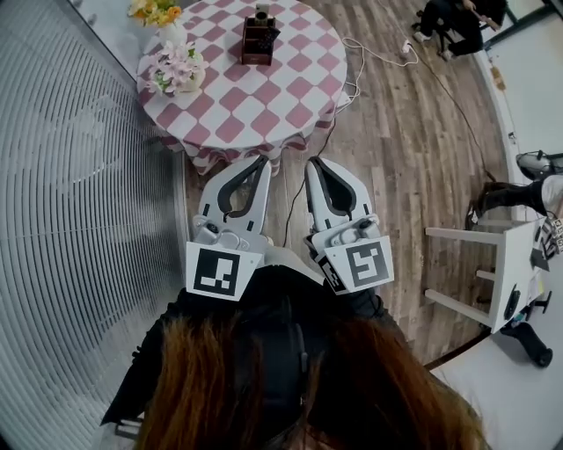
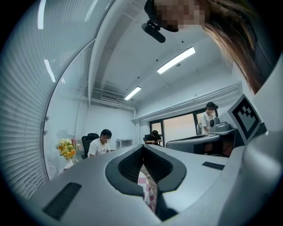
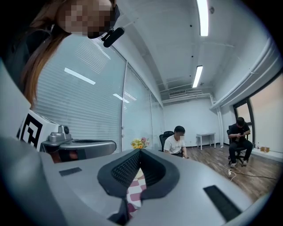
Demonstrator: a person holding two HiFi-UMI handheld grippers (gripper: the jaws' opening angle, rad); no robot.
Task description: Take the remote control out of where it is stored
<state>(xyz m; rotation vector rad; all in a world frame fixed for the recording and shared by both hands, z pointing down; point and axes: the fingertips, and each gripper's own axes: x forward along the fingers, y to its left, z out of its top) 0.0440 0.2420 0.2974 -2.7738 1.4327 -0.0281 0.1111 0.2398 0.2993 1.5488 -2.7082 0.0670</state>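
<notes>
the left tool [image 1: 260, 163] and the right tool [image 1: 313, 163] are held side by side and level, in front of the near edge of the round surface [image 1: 290, 105], over the wooden floor [image 1: 405, 167]. in the left gripper view the left tool [image 2: 143, 148] has its jaws together at the tips with nothing between the pads; only the checkered cloth [image 2: 148, 187] shows through the gap behind them. in the right gripper view the right tool [image 3: 139, 151] is likewise closed and empty. the remote control [image 1: 268, 35], a dark slim item too small to detail, sits in the brown holder [image 1: 255, 56] near the far edge of the surface, well apart from both tools. pink and white flowers [image 1: 176, 67] stand at the left edge, and yellow flowers [image 1: 157, 10] at the far-left edge. a cable [image 1: 378, 54] lies on the floor beside the right edge.
</notes>
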